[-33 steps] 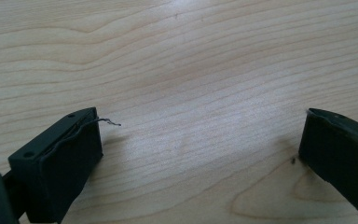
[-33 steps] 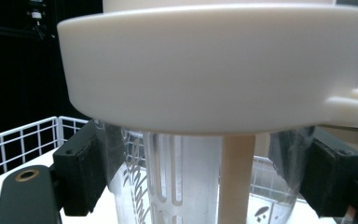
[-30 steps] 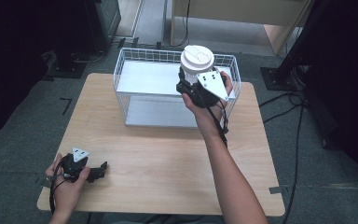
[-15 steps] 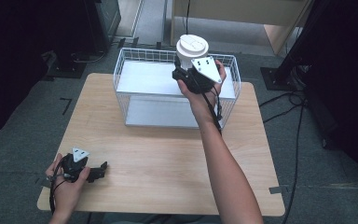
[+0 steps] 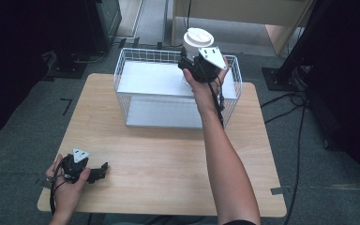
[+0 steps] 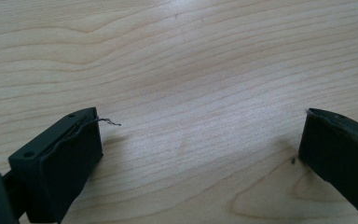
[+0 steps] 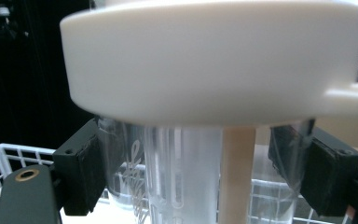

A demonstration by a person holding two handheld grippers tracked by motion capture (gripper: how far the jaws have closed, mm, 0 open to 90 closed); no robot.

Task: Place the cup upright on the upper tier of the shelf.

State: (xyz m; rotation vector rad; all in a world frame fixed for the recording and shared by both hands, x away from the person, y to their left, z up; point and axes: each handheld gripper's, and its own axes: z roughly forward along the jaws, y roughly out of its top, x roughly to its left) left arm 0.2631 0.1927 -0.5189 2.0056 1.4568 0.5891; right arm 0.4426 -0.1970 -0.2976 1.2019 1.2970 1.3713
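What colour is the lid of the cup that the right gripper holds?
White; the lid shows best in the right gripper view, above the clear cup.

The right arm reaches far forward, its right gripper (image 5: 190, 63) raised with jaws closed on something held, seemingly upright. The left gripper (image 5: 99, 171) lies low near the body, jaws spread wide.

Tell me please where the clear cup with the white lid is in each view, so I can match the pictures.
High view: the cup, top centre, held over the basket's far side by the right gripper.
Right gripper view: the cup is huge and central, clamped between the two black jaws.
Left gripper view: I cannot place it here.
Shared landmark: the white wire basket.
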